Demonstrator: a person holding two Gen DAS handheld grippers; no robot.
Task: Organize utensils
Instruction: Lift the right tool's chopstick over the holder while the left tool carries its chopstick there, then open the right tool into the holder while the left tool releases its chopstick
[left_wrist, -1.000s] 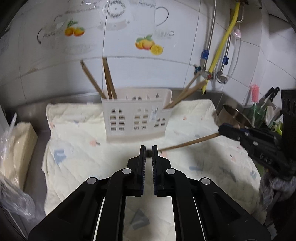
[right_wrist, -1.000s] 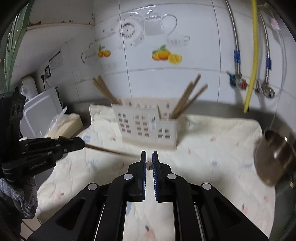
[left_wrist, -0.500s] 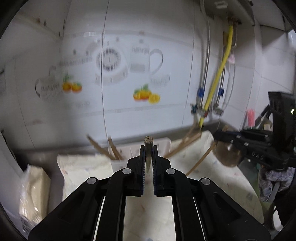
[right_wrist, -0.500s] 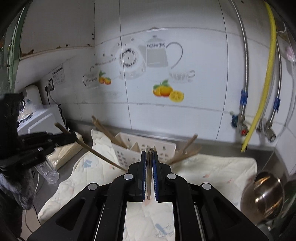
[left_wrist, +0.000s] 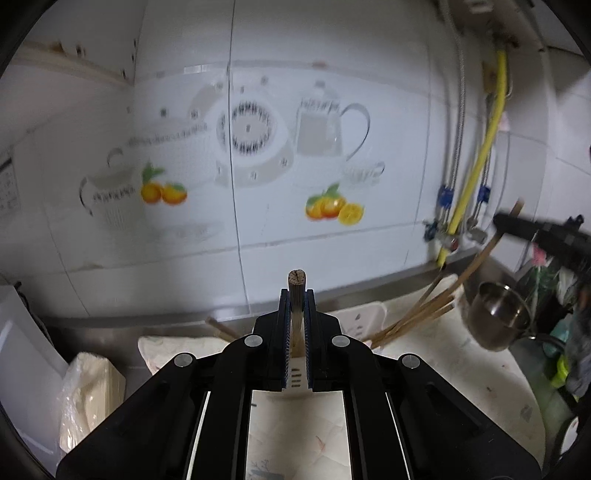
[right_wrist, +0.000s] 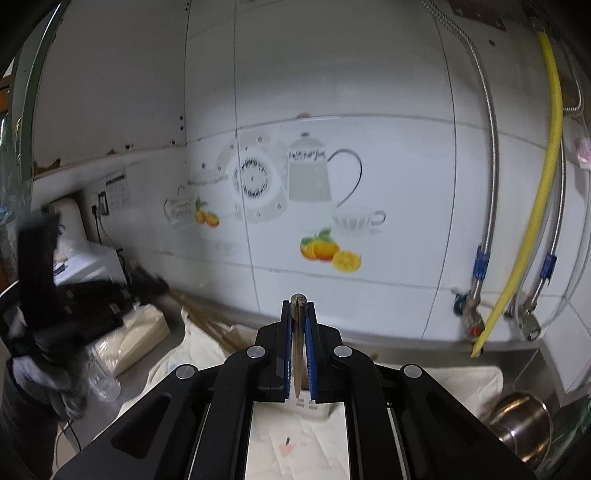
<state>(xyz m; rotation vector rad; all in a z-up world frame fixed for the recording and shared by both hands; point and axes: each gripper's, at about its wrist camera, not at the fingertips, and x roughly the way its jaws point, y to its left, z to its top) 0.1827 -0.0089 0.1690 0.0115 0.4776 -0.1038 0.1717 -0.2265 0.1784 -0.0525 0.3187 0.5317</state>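
The utensil basket (left_wrist: 364, 317) stands on the cloth (left_wrist: 454, 354), pot (left_wrist: 496, 319) right.

Black left gripper (left_wrist: 296, 295), right gripper (right_wrist: 298, 306), blue-lined jaws, silver screws

Left gripper (left_wrist: 296, 295): jaws clamped tight on chopstick (left_wrist: 296, 282), blunt end poking just past fingertips; fingers aimed forward, tilted slightly down. Right gripper (right_wrist: 297, 308): jaws likewise pinched on second chopstick (right_wrist: 297, 301), end protruding between tips, pointing forward and a little down. Each gripper shows at edge of other's view, blurred: right one at right edge of left wrist view, left one at left edge of right wrist view.
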